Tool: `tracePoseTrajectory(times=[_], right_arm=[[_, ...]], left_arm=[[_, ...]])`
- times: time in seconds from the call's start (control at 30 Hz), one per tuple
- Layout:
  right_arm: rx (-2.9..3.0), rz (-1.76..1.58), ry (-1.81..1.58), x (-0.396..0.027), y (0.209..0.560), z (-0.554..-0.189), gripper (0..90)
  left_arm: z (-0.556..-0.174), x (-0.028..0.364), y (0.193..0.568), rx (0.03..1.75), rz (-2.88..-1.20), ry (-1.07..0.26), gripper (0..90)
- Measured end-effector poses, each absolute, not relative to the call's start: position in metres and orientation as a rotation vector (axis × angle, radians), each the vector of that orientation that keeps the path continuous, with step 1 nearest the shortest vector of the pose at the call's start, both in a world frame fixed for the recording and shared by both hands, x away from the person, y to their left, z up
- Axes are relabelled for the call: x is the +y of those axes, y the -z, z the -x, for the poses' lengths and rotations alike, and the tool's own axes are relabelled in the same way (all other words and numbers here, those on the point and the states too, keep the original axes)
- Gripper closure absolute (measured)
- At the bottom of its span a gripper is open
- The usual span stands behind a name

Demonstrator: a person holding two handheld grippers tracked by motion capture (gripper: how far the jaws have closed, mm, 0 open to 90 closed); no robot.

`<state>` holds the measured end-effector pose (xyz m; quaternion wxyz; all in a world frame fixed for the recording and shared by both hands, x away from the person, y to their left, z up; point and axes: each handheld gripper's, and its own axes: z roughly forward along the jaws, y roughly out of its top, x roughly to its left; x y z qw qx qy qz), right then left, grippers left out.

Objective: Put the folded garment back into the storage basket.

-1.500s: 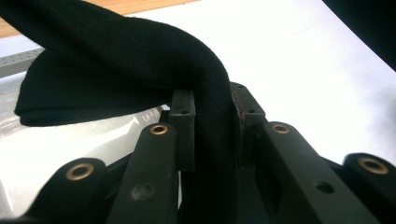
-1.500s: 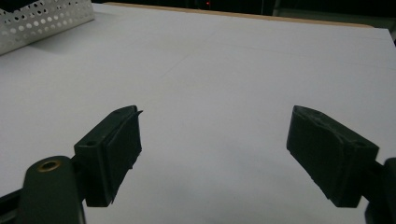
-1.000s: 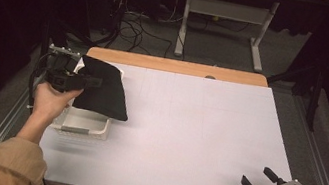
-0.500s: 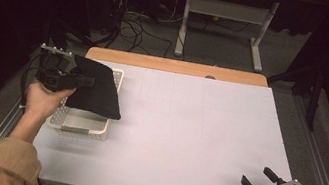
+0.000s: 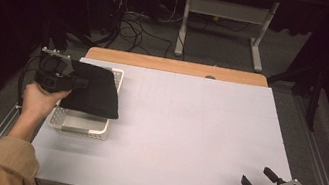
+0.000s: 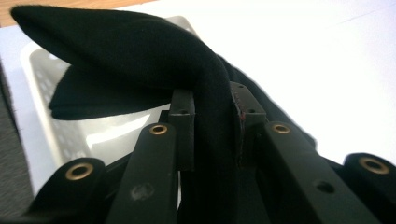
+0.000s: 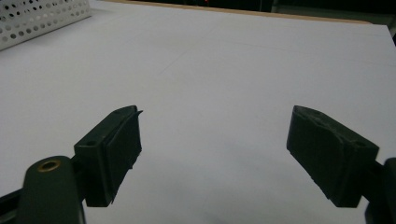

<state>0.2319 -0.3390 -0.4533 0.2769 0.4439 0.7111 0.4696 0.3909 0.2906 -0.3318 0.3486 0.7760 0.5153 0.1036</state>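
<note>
Holding a folded black fabric cloth (image 5: 93,95) above a white perforated plastic basket (image 5: 80,125) at the left edge of the white-covered bench (image 5: 187,126), the left claw (image 6: 212,119) was clamped on a thick fold at the cloth's left edge. The cloth covered the basket's far part and overhung its right rim; whether it touched the basket could not be told. The right claw (image 5: 259,182) stood wide and empty at the near right corner, well apart from both. Risk, judged: with a single pinch on bulky fabric, the fold could slip out or the layers unfurl, and the hanging edge could snag the rim and drag the light basket. The cloth lay roughly flat, its long axis running left to right across the bench from the claw, the free end pointing right.
</note>
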Motion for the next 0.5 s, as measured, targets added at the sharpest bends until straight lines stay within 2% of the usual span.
tracePoseTrajectory(times=[0.2,0.5], right_arm=[[1.909,-1.192,-1.258,-0.339,0.453,-0.232,18.4],[1.911,-1.193,-1.257,-0.339,0.453,-0.232,18.4]], left_arm=[[-0.395,0.293,0.344,1.385,-2.070,-0.338,71.2],[-0.397,0.298,0.358,1.411,-2.072,-0.348,71.3]])
